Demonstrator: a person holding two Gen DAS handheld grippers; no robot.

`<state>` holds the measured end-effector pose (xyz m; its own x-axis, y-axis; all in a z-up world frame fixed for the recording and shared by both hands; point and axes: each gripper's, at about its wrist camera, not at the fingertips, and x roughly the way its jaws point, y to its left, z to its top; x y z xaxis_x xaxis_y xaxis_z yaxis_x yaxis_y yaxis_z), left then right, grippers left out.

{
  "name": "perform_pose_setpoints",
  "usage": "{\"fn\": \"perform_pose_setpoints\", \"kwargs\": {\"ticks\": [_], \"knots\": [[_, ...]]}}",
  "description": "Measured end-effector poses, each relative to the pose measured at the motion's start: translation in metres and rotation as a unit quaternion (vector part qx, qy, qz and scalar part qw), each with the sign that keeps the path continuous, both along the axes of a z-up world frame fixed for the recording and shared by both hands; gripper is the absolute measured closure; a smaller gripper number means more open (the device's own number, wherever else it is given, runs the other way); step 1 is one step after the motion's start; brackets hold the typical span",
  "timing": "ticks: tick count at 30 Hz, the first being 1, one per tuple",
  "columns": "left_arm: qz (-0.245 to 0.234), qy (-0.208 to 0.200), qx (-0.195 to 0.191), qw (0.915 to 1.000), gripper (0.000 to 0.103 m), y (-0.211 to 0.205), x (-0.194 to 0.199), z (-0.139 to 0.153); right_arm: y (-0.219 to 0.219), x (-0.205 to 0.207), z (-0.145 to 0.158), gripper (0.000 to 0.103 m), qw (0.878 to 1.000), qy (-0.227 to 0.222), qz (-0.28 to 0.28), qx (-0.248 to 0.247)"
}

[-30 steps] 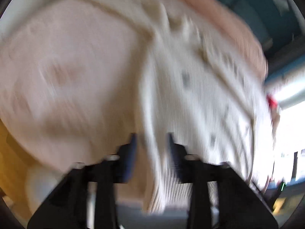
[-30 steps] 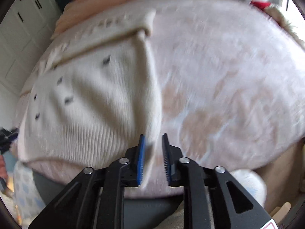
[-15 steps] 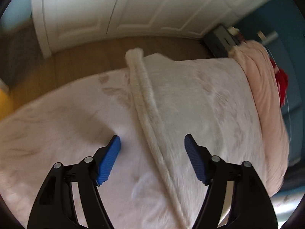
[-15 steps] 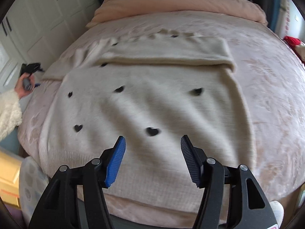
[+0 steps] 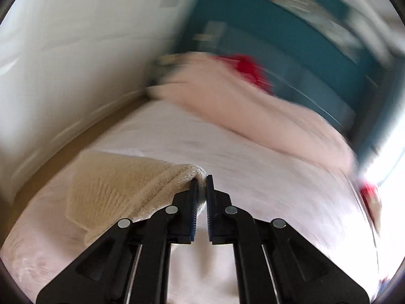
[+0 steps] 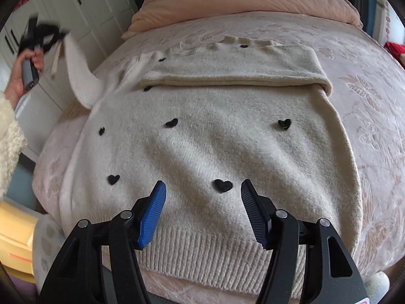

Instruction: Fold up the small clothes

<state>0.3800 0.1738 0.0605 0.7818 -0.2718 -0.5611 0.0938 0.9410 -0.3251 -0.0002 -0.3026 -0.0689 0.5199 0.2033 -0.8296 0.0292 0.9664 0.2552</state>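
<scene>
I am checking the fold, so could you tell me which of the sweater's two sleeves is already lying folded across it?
The far sleeve lies flat across the sweater; the other sleeve is lifted off the bed by the left gripper.

Both grippers: black frames, silver screws, ribbed blue fingers (image 6: pixel 152 210). Person's left hand (image 6: pixel 21 76): bare skin, fluffy cream sleeve (image 6: pixel 8 139).

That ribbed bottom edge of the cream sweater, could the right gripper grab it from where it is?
Probably yes. The right gripper is open above the sweater, and the ribbed hem lies flat beneath its fingers with nothing covering it.
</scene>
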Motion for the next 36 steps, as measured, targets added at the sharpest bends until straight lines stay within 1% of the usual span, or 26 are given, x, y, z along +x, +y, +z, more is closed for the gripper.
{"fn": "perform_pose_setpoints", "kwargs": {"ticks": [2, 3, 4, 5, 6, 7, 8, 10, 11, 12, 14, 15, 16, 18, 20, 22, 23, 24, 27, 29, 30, 31, 32, 33, 35, 36], "knots": [[-0.083, 0.002, 0.015, 0.9965, 0.094, -0.082, -0.033, 0.006, -0.006, -0.004, 0.003, 0.038, 1.000, -0.009, -0.006, 0.001], [-0.115, 0.014, 0.018, 0.9931, 0.092, -0.115, -0.049, -0.002, -0.012, -0.007, 0.005, 0.036, 1.000, -0.015, -0.012, -0.004], [-0.150, 0.039, 0.015, 0.9877, 0.087, -0.153, -0.066, -0.022, -0.017, -0.009, 0.006, 0.035, 1.000, -0.020, -0.016, -0.008], [-0.171, 0.060, 0.007, 0.9834, 0.077, -0.174, -0.077, -0.041, -0.023, -0.011, 0.006, 0.034, 0.999, -0.023, -0.019, -0.012], [-0.185, 0.084, -0.006, 0.9791, 0.053, -0.190, -0.089, -0.061, -0.031, -0.013, 0.006, 0.033, 0.999, -0.024, -0.025, -0.015], [-0.188, 0.121, -0.029, 0.9743, 0.040, -0.203, -0.102, -0.092, -0.038, -0.014, 0.005, 0.033, 0.999, -0.024, -0.030, -0.014], [-0.180, 0.143, -0.043, 0.9722, 0.041, -0.204, -0.111, -0.111, -0.046, -0.014, 0.004, 0.033, 0.999, -0.024, -0.035, -0.011], [-0.153, 0.190, -0.079, 0.9664, 0.041, -0.196, -0.121, -0.150, -0.060, -0.014, 0.003, 0.032, 0.999, -0.025, -0.044, -0.014], [-0.125, 0.216, -0.106, 0.9625, 0.041, -0.181, -0.124, -0.169, -0.066, -0.011, 0.003, 0.032, 0.999, -0.025, -0.044, -0.014], [-0.105, 0.224, -0.124, 0.9608, 0.041, -0.167, -0.125, -0.179, -0.071, -0.005, 0.004, 0.032, 0.999, -0.027, -0.041, -0.013], [-0.051, 0.236, -0.160, 0.9571, 0.040, -0.134, -0.122, -0.191, -0.076, 0.010, 0.007, 0.032, 0.999, -0.036, -0.031, -0.007], [-0.024, 0.240, -0.169, 0.9556, 0.040, -0.121, -0.120, -0.194, -0.079, 0.026, 0.010, 0.031, 0.999, -0.040, -0.027, 0.003], [0.000, 0.243, -0.174, 0.9543, 0.040, -0.107, -0.109, -0.196, -0.080, 0.036, 0.011, 0.026, 0.999, -0.042, -0.024, 0.012], [0.053, 0.251, -0.186, 0.9485, 0.040, -0.077, -0.090, -0.203, -0.085, 0.073, 0.015, 0.026, 0.997, -0.051, -0.024, 0.048], [0.086, 0.253, -0.191, 0.9444, 0.040, -0.061, -0.079, -0.210, -0.090, 0.106, 0.016, 0.026, 0.994, -0.066, -0.036, 0.076], [0.106, 0.260, -0.196, 0.9395, 0.040, -0.039, -0.061, -0.215, -0.096, 0.150, 0.008, 0.026, 0.993, -0.062, -0.054, 0.090], [0.111, 0.259, -0.217, 0.9345, 0.041, -0.032, -0.053, -0.220, -0.099, 0.169, 0.002, 0.026, 0.992, -0.053, -0.063, 0.096], [0.116, 0.257, -0.223, 0.9330, 0.043, -0.031, -0.050, -0.221, -0.104, 0.195, -0.010, 0.026, 0.991, -0.038, -0.081, 0.098], [0.130, 0.246, -0.248, 0.9279, 0.045, -0.023, -0.045, -0.226, -0.116, 0.230, -0.035, 0.026, 0.988, -0.007, -0.120, 0.095], [0.132, 0.246, -0.266, 0.9228, 0.048, -0.019, -0.045, -0.230, -0.126, 0.236, -0.051, 0.026, 0.981, 0.005, -0.144, 0.130], [0.133, 0.245, -0.269, 0.9220, 0.053, -0.018, -0.044, -0.232, -0.133, 0.238, -0.061, 0.031, 0.973, 0.009, -0.160, 0.168], [0.136, 0.244, -0.266, 0.9225, 0.062, -0.021, -0.046, -0.234, -0.135, 0.239, -0.065, 0.051, 0.968, 0.008, -0.167, 0.185], [0.143, 0.240, -0.261, 0.9240, 0.068, -0.019, -0.048, -0.235, -0.135, 0.241, -0.068, 0.066, 0.967, 0.008, -0.170, 0.190], [0.148, 0.238, -0.250, 0.9267, 0.084, -0.021, -0.049, -0.235, -0.133, 0.245, -0.071, 0.093, 0.967, 0.013, -0.166, 0.192], [0.156, 0.229, -0.243, 0.9297, 0.094, -0.012, -0.059, -0.229, -0.128, 0.250, -0.067, 0.094, 0.967, 0.010, -0.156, 0.203], [0.158, 0.224, -0.248, 0.9292, 0.097, -0.011, -0.060, -0.226, -0.124, 0.252, -0.051, 0.095, 0.970, -0.012, -0.146, 0.194]]}}
